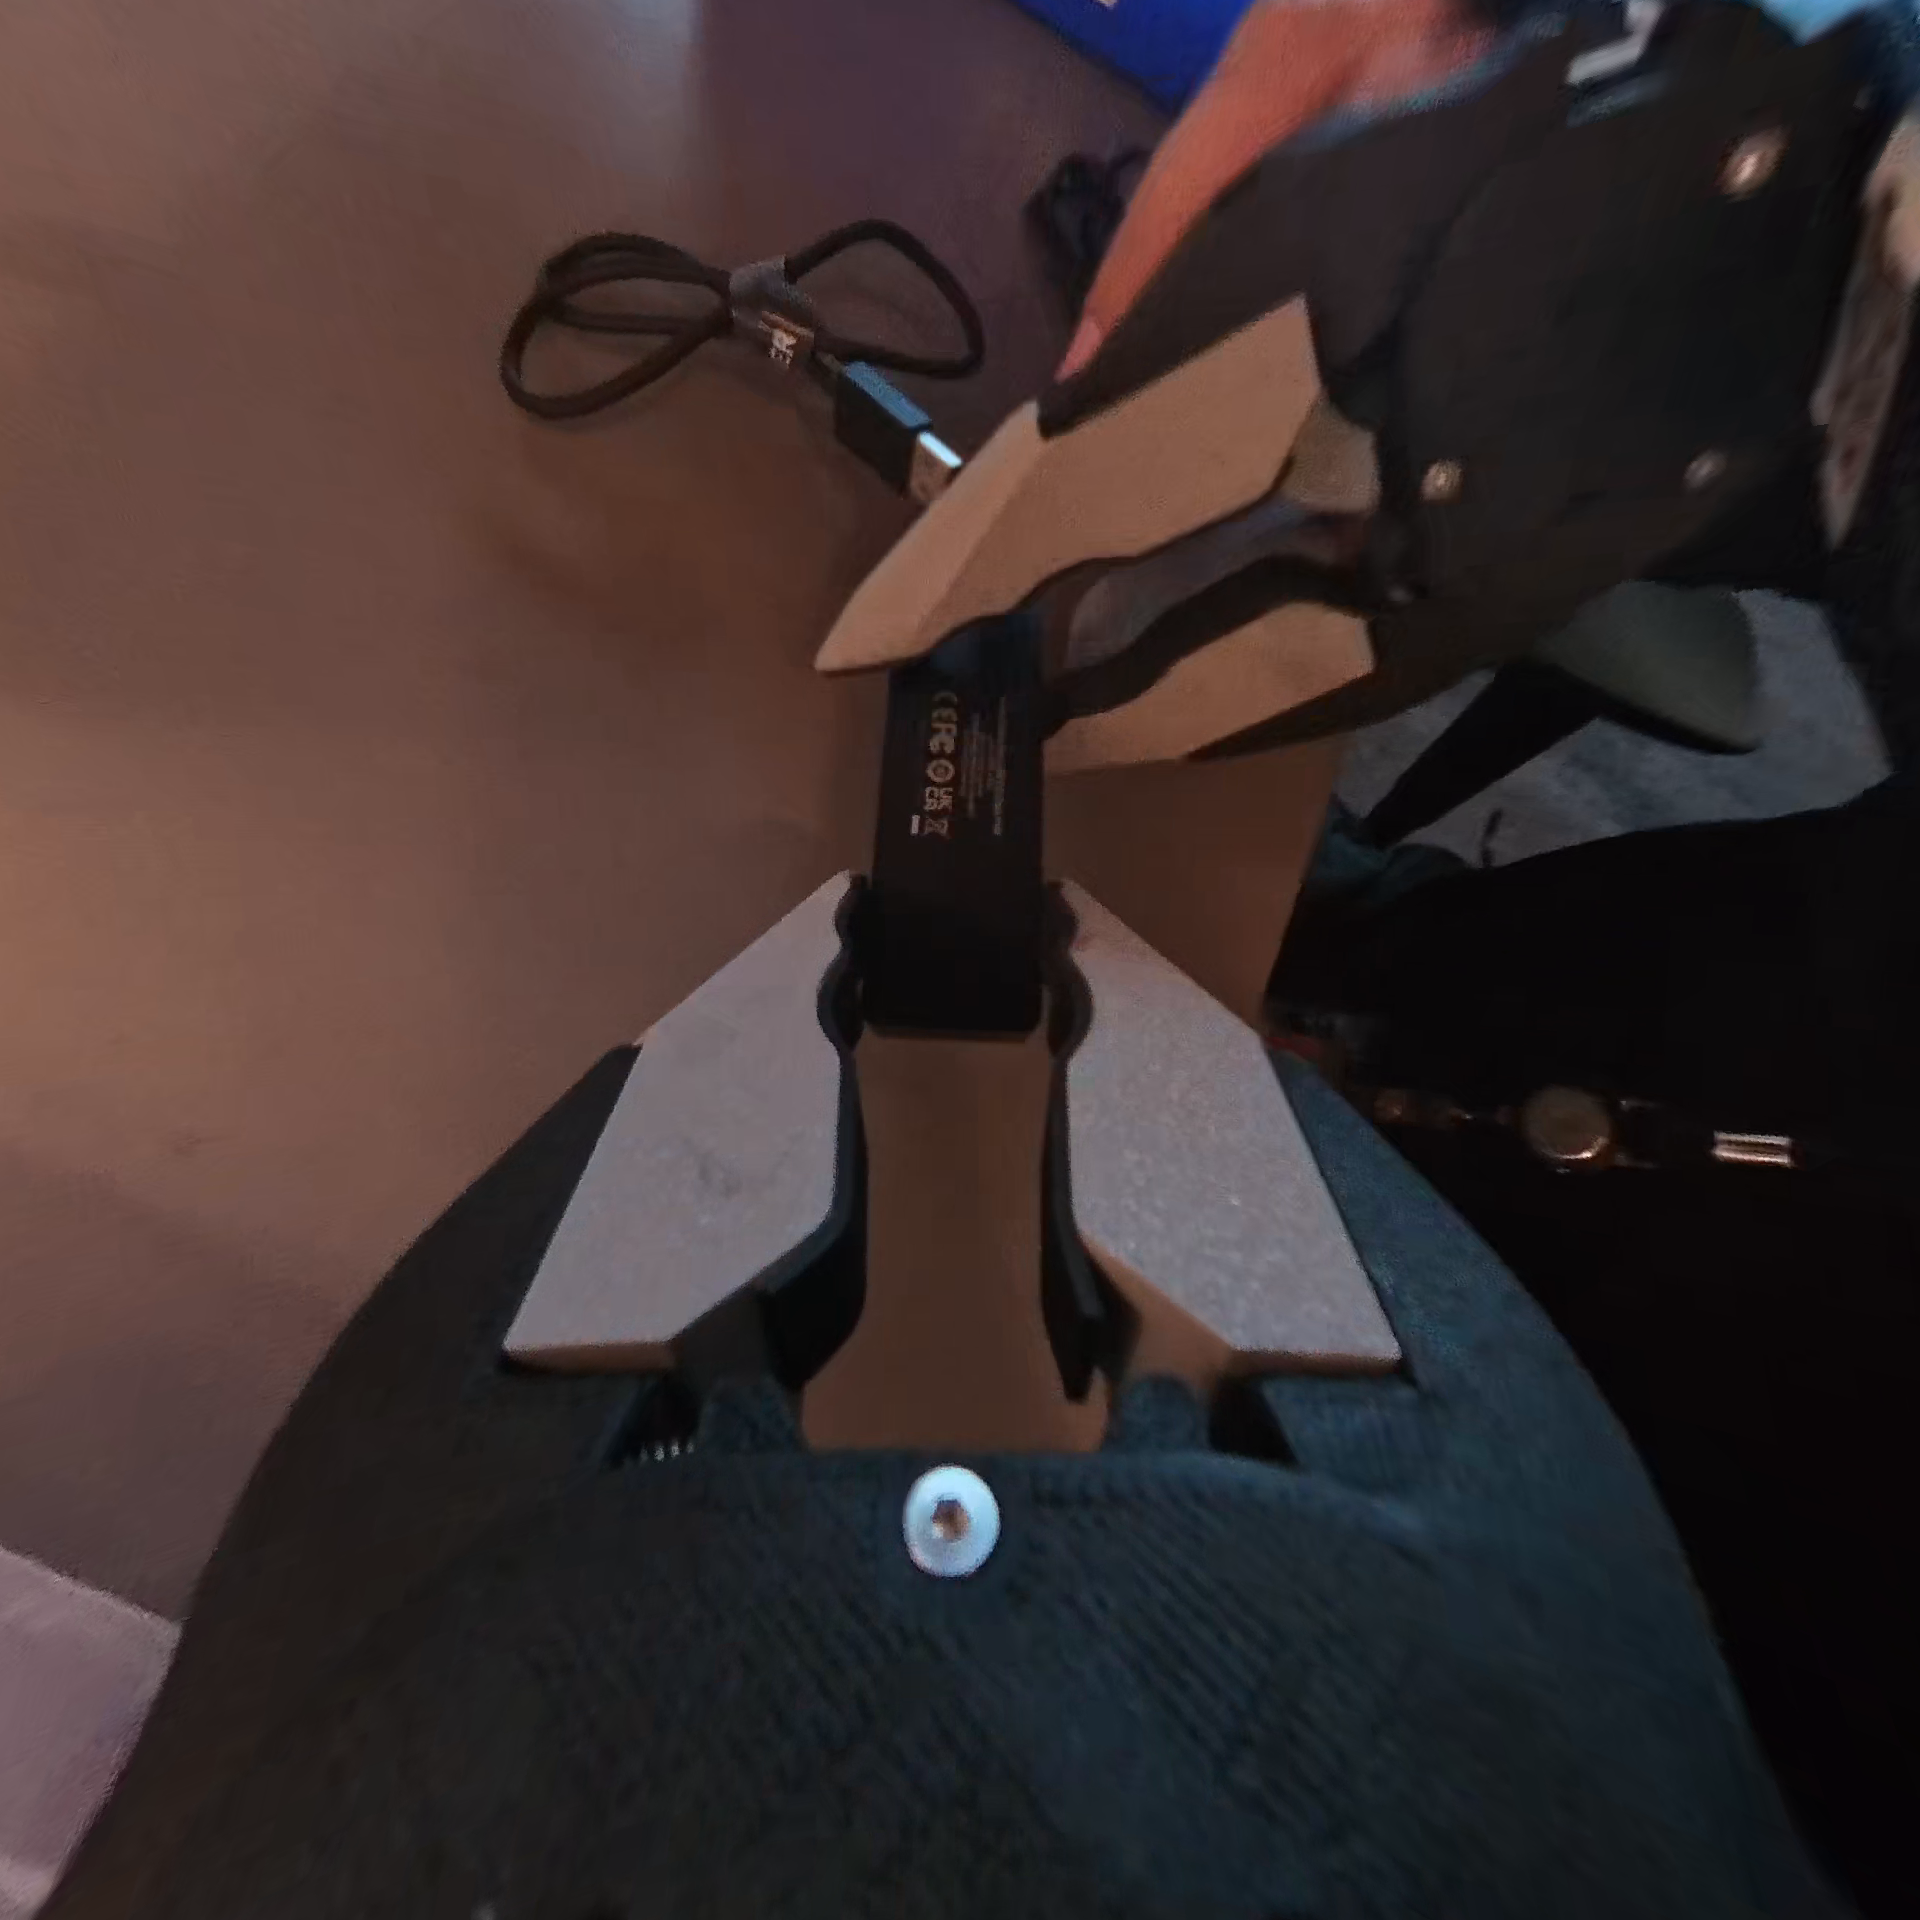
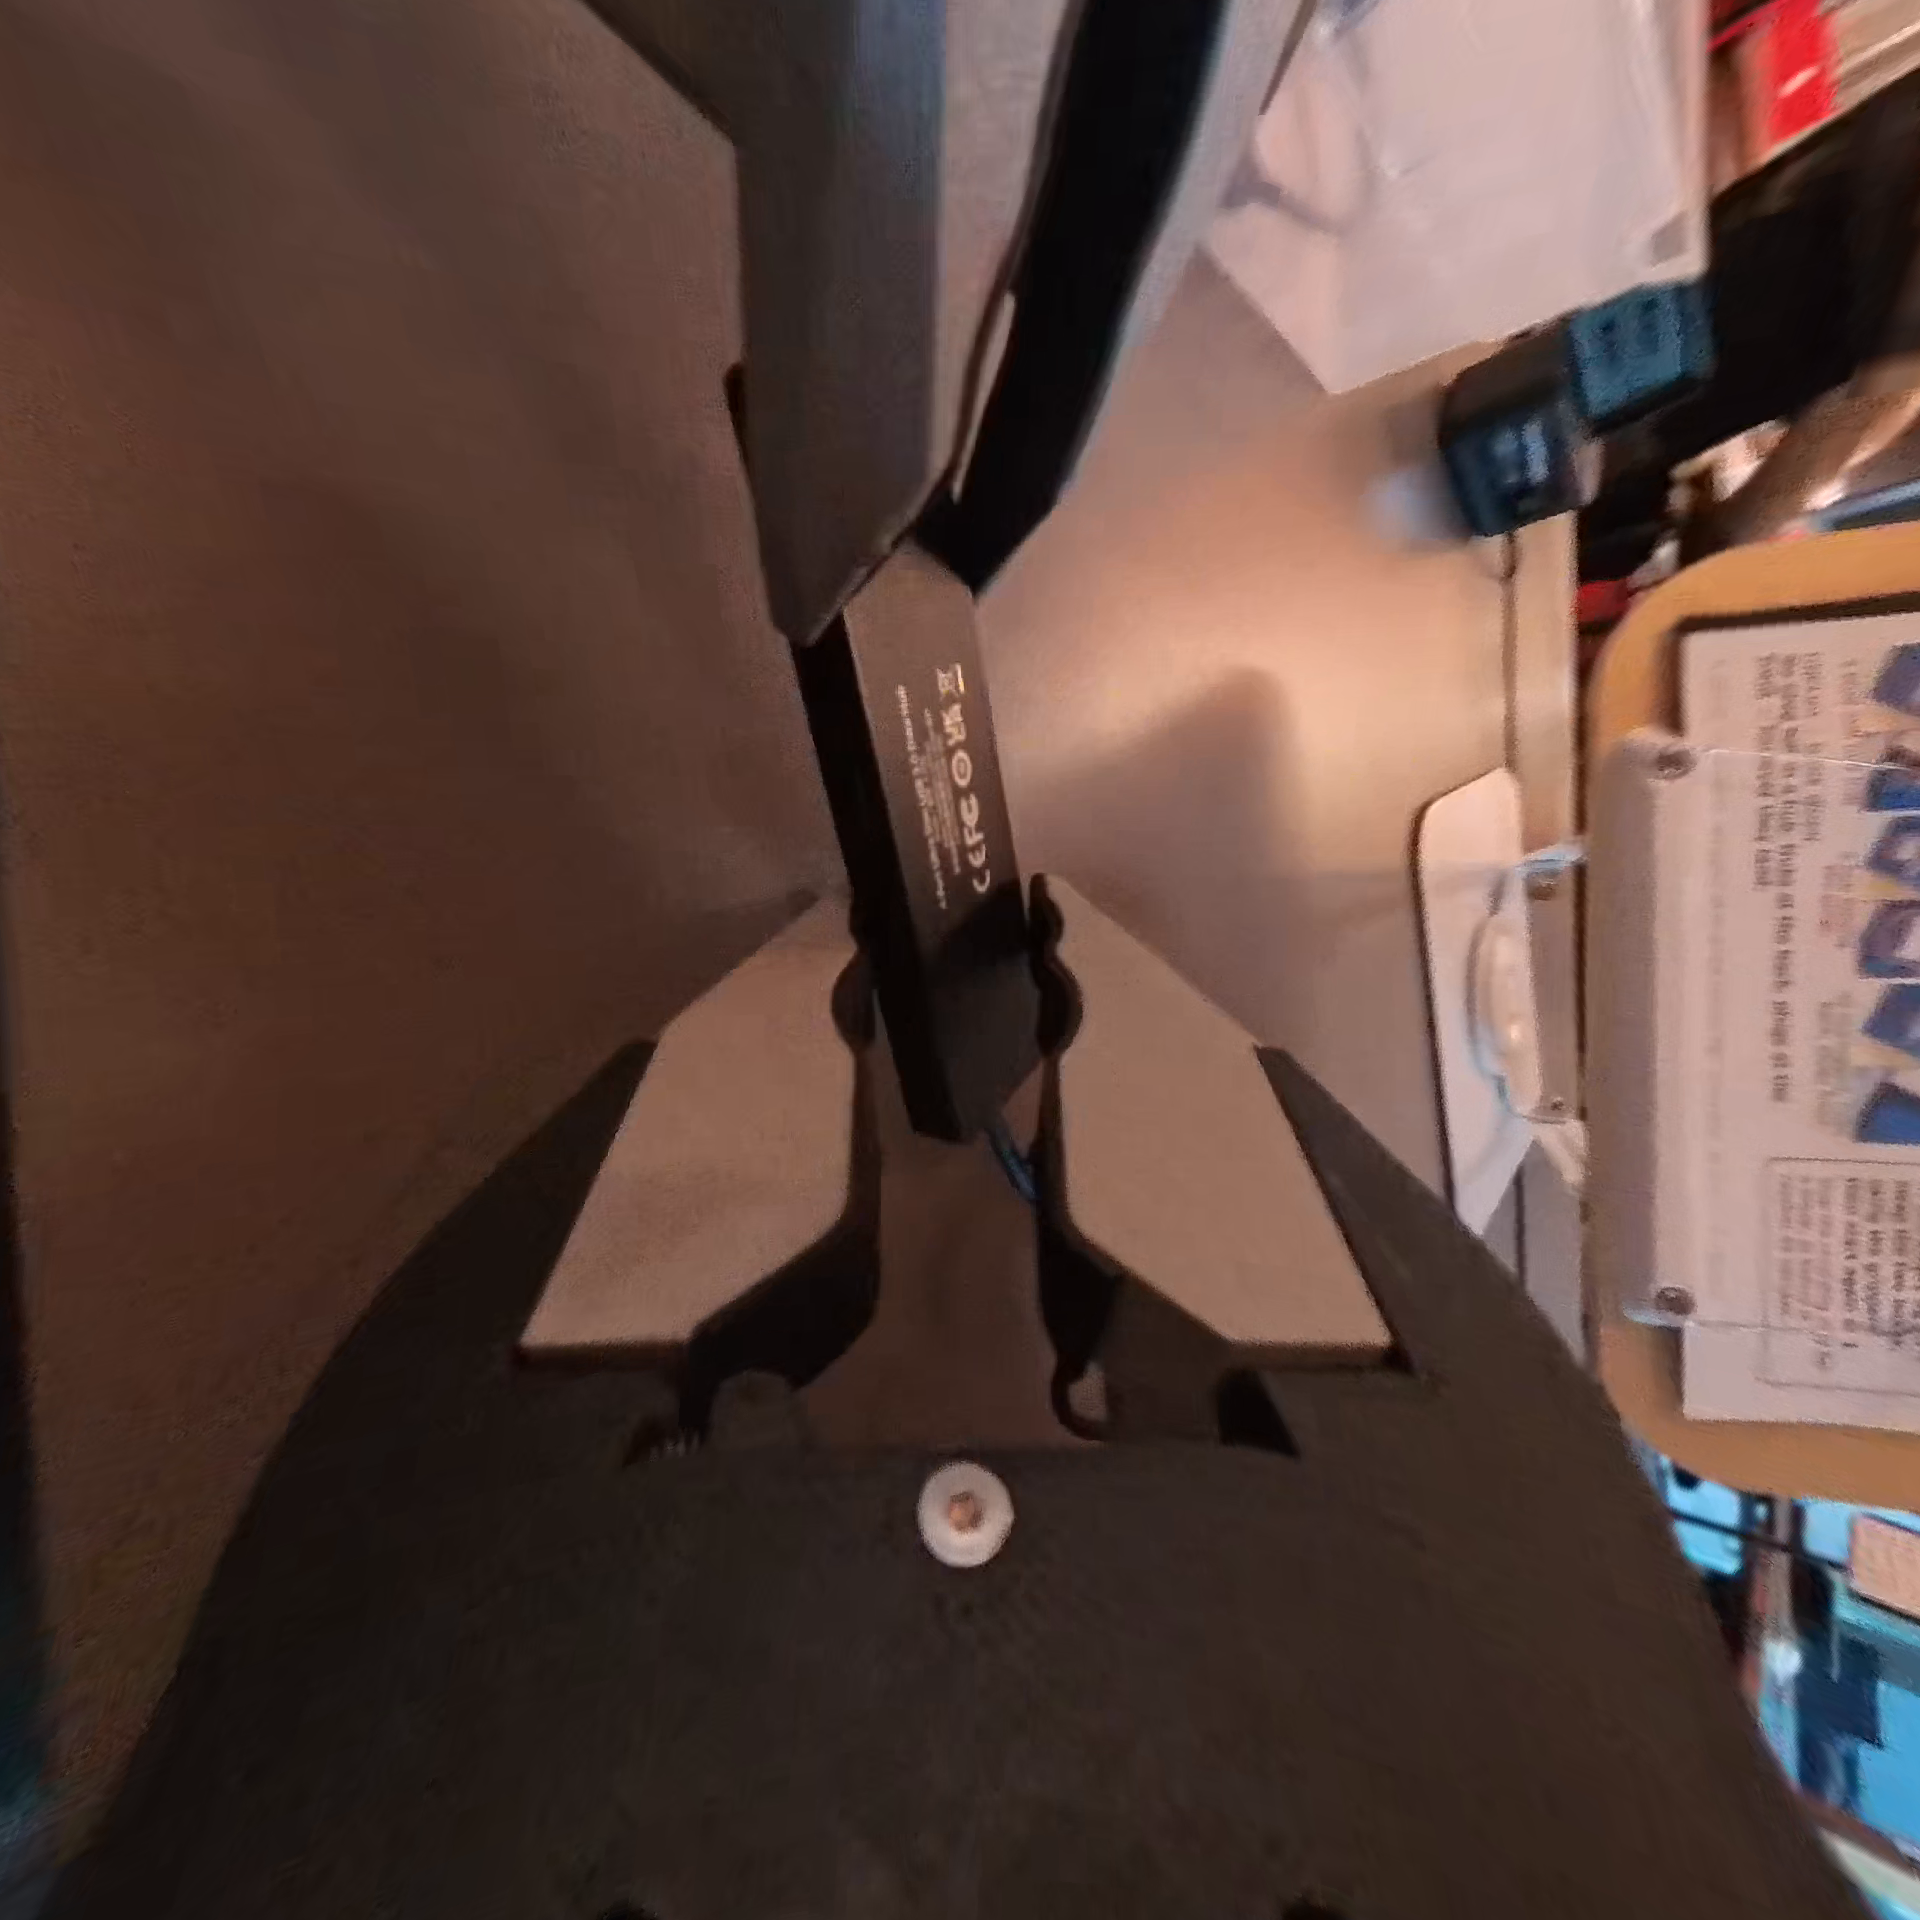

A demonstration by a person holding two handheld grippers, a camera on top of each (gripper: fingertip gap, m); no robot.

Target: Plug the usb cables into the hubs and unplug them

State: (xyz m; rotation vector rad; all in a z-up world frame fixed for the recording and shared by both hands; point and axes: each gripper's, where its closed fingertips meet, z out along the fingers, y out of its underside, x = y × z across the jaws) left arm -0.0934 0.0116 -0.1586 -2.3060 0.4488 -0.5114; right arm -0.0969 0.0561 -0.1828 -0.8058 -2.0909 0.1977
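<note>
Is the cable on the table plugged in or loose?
Loose. The cable lies bundled on the table, its metal plug bare and apart from the hub held by both grippers.

The brown table [image 2: 1195, 727] carries the clutter along its far edge: a clipboard holding printed sheets [image 2: 1787, 1039] lies just past that edge, a small black box [image 2: 1507, 457] sits on the table near it, with white packaging [image 2: 1455, 208] beyond.

A brown table [image 1: 312, 727] carries a bundled black usb cable [image 1: 727, 312], its plug bare.
</note>
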